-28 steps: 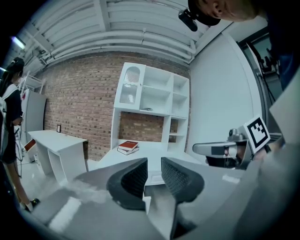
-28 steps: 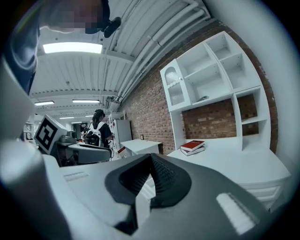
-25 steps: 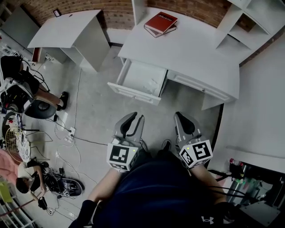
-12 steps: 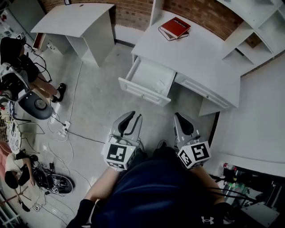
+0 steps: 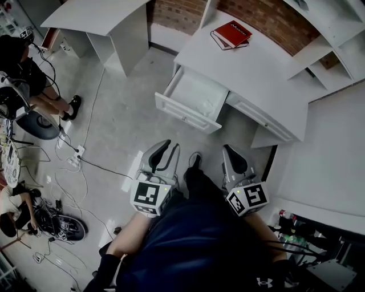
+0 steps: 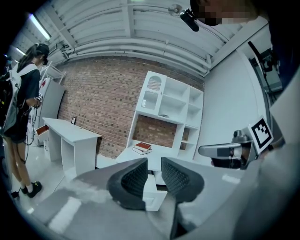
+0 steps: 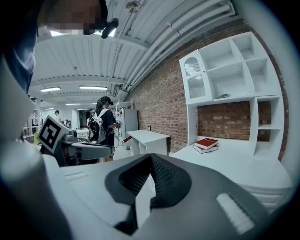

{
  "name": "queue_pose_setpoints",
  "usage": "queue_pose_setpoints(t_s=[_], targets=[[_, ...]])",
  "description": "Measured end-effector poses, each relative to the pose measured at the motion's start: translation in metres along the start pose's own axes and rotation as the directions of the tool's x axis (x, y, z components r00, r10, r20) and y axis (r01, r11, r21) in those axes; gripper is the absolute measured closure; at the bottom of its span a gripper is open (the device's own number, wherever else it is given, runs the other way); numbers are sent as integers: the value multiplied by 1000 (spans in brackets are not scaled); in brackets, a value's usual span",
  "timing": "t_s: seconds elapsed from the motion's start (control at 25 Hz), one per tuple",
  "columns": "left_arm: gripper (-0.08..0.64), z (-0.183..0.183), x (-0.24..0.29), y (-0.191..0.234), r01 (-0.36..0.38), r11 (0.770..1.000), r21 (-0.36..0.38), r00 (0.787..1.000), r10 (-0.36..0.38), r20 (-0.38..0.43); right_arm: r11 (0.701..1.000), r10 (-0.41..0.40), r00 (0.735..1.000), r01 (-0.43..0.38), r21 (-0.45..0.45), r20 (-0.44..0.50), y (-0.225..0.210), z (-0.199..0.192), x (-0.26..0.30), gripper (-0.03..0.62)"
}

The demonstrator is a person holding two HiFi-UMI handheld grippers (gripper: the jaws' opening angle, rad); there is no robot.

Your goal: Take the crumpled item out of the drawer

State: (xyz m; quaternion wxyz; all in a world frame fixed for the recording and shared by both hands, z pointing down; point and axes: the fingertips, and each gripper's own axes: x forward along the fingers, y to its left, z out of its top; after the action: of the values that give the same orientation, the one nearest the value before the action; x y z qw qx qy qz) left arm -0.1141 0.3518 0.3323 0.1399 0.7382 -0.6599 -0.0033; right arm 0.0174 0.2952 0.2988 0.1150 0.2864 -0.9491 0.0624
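Observation:
The white desk (image 5: pixel 268 74) has its left drawer (image 5: pixel 183 116) pulled open, ahead of both grippers. Inside, near the drawer's right side, lies a faint pale crumpled shape (image 5: pixel 209 106), too small to make out. My left gripper (image 5: pixel 169 149) hangs over the floor short of the drawer, its jaws a little apart and empty. The drawer front (image 6: pixel 153 188) shows through the gap of the left gripper (image 6: pixel 153 162). My right gripper (image 5: pixel 230 151) is beside it, level with the desk's front. The right gripper (image 7: pixel 150 157) has its tips together with nothing in them.
Red books (image 5: pixel 231 33) lie at the desk's back. A shelf unit (image 5: pixel 336 34) stands to the right, and a second white desk (image 5: pixel 97 14) at far left. A person (image 5: pixel 23 68) and floor cables (image 5: pixel 63 171) are at left. My shoe (image 5: pixel 195 160) shows between the grippers.
The view has shifted toward the desk, so the drawer and books sit further right in the picture. A shoe has come forward between the grippers. Both grippers hold the same pose.

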Motion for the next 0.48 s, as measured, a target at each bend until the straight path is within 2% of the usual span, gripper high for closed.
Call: queue_pose_setpoints(t_s=[0.48], targets=[[460, 4, 34, 17, -67, 997, 42, 996, 69, -50, 995, 72, 997, -73, 71, 25, -30, -2, 46, 589]])
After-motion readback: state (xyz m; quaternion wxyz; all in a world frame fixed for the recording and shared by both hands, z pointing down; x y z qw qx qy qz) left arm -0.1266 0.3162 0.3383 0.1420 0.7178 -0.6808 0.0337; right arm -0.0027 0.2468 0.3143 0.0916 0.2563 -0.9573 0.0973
